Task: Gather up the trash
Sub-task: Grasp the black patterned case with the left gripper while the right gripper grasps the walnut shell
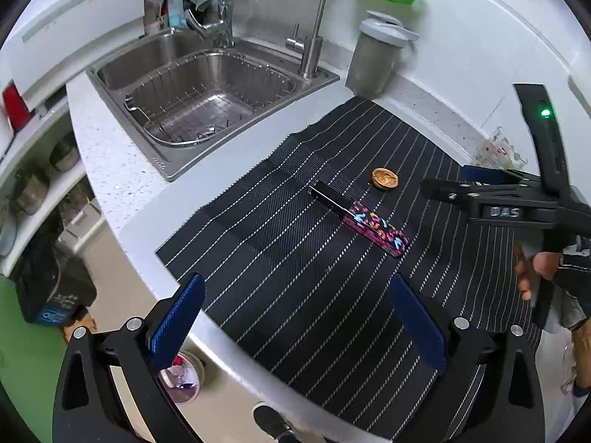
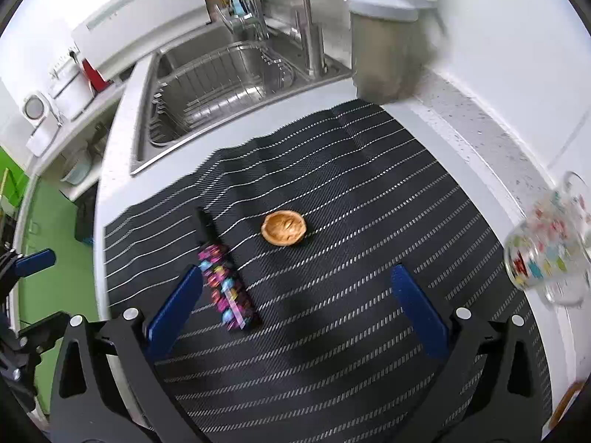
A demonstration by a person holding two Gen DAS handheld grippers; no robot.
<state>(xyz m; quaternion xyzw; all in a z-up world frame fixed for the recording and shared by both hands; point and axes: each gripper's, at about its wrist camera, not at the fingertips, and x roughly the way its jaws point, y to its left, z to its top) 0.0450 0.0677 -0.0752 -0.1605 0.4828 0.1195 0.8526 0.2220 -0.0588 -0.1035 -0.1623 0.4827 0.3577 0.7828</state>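
Half a brown walnut shell [image 1: 385,179] [image 2: 283,228] lies hollow side up on a black pin-striped mat [image 1: 295,258] [image 2: 351,184]. Beside it is a knife with a black blade and a colourful patterned handle [image 1: 373,227] [image 2: 225,288]. My left gripper [image 1: 295,295] hovers open over the mat's near part, holding nothing. My right gripper [image 2: 295,277] [image 1: 445,179] is open and bare too, with the shell ahead of it and the knife handle by its left finger. A gloved hand [image 1: 546,269] holds it.
A grey lidded container [image 1: 376,59] [image 2: 380,48] stands behind the mat. A sink with a wire basket [image 1: 207,99] [image 2: 221,85] lies at the back left. A patterned glass mug [image 2: 546,247] is at the right. A round bin [image 1: 181,376] sits on the floor.
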